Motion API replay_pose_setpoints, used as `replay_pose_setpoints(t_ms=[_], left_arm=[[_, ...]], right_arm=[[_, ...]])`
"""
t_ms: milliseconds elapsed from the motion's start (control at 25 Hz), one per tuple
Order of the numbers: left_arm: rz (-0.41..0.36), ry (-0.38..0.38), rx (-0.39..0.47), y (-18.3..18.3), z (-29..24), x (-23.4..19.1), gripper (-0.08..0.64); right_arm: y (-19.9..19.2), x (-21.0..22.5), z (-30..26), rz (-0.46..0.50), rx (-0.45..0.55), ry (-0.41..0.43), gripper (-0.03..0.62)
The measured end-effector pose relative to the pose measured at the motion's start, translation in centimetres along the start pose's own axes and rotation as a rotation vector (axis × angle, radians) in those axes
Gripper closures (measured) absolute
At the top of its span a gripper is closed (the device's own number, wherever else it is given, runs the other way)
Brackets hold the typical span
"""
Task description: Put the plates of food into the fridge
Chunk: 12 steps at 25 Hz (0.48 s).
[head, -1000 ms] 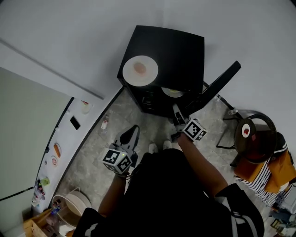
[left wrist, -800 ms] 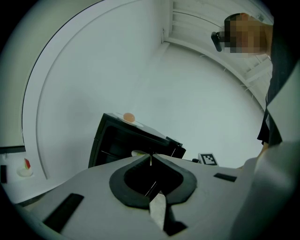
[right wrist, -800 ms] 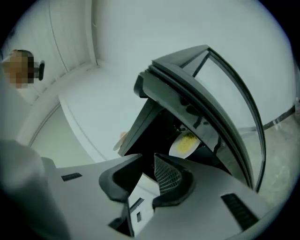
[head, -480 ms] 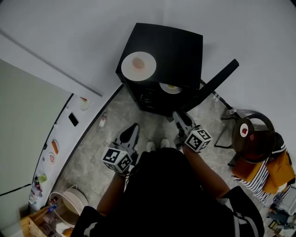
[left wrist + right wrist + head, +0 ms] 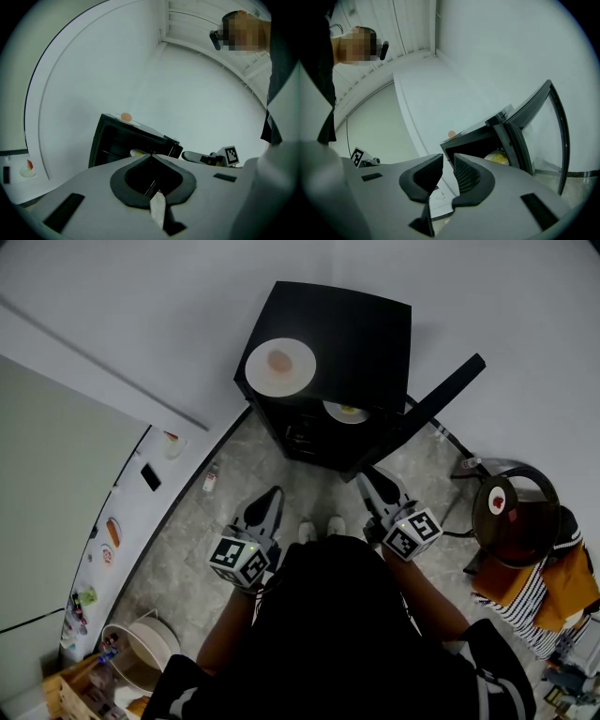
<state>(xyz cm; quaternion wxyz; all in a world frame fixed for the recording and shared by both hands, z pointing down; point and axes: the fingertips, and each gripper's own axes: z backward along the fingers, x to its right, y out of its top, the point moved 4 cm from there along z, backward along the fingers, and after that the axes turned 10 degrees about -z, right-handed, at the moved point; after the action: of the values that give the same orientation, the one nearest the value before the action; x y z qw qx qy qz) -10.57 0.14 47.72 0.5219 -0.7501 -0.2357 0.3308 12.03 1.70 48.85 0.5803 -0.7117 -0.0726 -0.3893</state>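
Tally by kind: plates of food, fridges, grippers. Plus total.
Plates of food: 3 (top plate, inside plate, side plate)
Fridge: 1
Grippers: 2 (left gripper, right gripper)
Total: 6

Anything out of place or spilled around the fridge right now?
Nothing looks spilled or broken. One oddity: a plate of food sits on top of the fridge, not inside it, while the door stands open with another plate already inside.
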Motion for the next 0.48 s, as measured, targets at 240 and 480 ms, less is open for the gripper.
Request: replay_pose_setpoints(t_ms=[240,480], left_arm=[[-0.001,0.036,-0.019,-0.5,0.2,-0.2,0.537],[0.012,0.058,0.011,-0.2,0.1,0.0,0.537]], right_arm=[[-0.4,0.0,1.0,-0.008,-0.008,-0.001,0.506],[-0.5,0.3,1.3,-0.02,-0.019,0.013,0.506]])
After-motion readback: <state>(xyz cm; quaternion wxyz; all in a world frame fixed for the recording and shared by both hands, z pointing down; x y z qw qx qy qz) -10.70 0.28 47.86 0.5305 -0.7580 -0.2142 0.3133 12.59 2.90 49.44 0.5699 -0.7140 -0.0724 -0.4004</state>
